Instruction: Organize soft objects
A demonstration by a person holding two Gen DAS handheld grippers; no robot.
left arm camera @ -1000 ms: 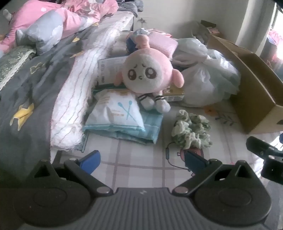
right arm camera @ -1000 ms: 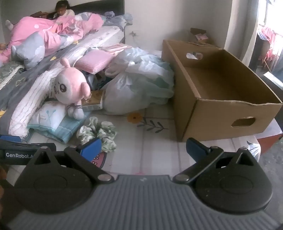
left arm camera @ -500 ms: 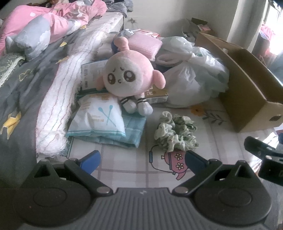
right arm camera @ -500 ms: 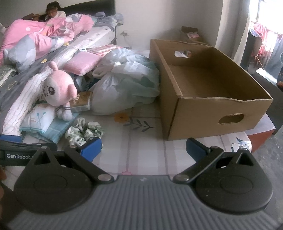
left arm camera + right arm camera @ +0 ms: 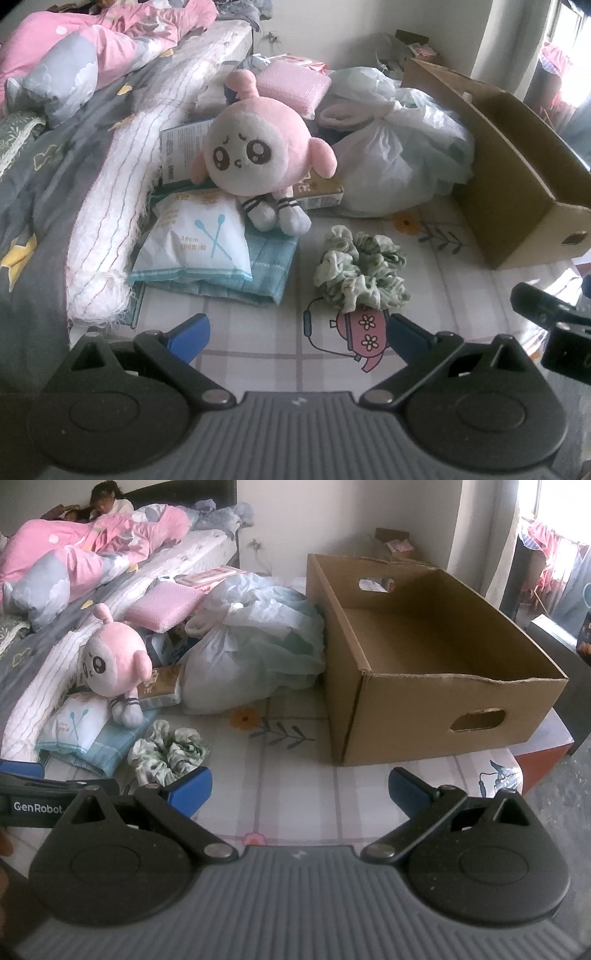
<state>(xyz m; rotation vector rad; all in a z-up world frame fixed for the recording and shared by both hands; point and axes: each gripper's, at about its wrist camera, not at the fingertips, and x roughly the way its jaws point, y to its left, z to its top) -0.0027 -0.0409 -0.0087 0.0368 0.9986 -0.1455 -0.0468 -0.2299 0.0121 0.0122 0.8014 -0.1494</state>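
A pink plush doll [image 5: 255,155] [image 5: 114,661] sits on a white cotton-swab packet [image 5: 199,236] and a folded teal cloth [image 5: 258,273]. A green-white scrunchie pile [image 5: 360,273] [image 5: 168,751] lies on the checked sheet in front of it. An empty cardboard box [image 5: 424,657] [image 5: 517,177] stands to the right. My left gripper [image 5: 295,332] is open and empty, short of the scrunchies. My right gripper [image 5: 299,786] is open and empty, between the scrunchies and the box.
White plastic bags [image 5: 251,646] and a pink cushion [image 5: 162,605] lie behind the doll. A rolled white blanket [image 5: 114,199] and grey bedding [image 5: 37,184] lie at the left. The left gripper's body [image 5: 33,805] shows at the right wrist view's left edge.
Both grippers have drawn back and the views shifted left: the doll and scrunchies now sit further right in the left view, and the box shows more fully in the right view. Both stay open.
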